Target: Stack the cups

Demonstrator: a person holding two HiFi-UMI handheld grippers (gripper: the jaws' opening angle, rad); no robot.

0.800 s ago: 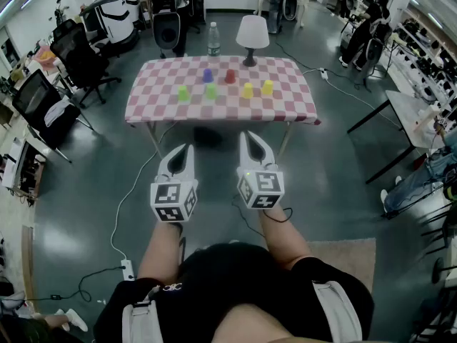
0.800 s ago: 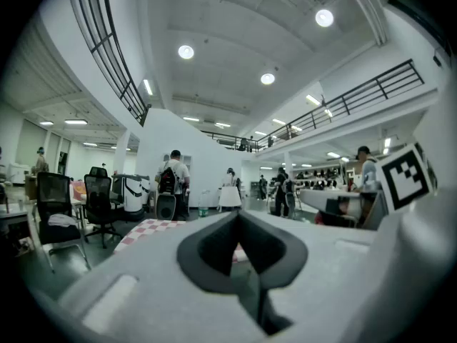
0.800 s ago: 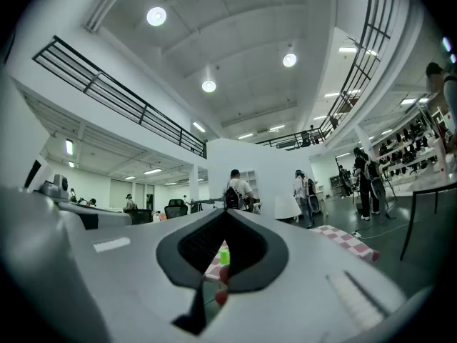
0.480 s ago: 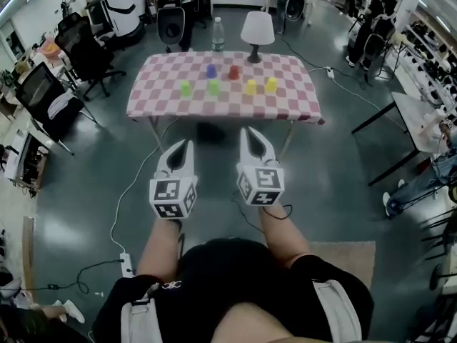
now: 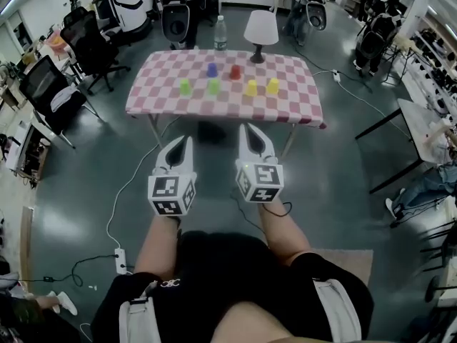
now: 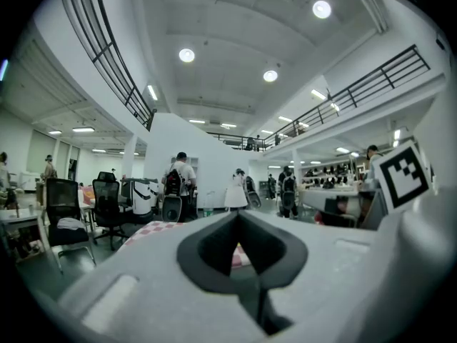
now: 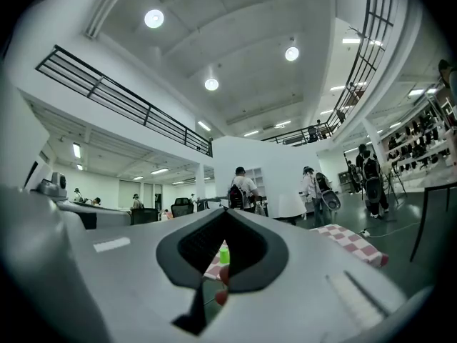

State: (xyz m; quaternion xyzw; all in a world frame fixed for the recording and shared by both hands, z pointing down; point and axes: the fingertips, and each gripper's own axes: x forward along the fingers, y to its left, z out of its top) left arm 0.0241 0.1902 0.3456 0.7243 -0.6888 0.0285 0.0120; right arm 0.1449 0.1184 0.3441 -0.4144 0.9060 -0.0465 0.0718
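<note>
Several small cups stand on a table with a red-and-white checked cloth [image 5: 300, 109], far ahead of me: a blue cup [image 5: 211, 70], a red cup [image 5: 235, 71], two green cups [image 5: 185, 86] [image 5: 213, 86] and two yellow cups [image 5: 250, 88] [image 5: 272, 86]. My left gripper [image 5: 188, 142] and right gripper [image 5: 245, 128] are held side by side over the floor, well short of the table, pointing level at it. Both are shut with nothing in them. In the right gripper view a green cup [image 7: 224, 255] shows through the jaws' window.
A water bottle [image 5: 221, 43] and a white lamp [image 5: 261, 31] stand at the table's far edge. Black office chairs [image 5: 50, 95] are at the left, another table [image 5: 428, 123] at the right. Cables and a power strip [image 5: 120, 261] lie on the floor. People stand in the background.
The table sits a little lower and nearer in the head view. Both grippers keep the same pose, shut and side by side.
</note>
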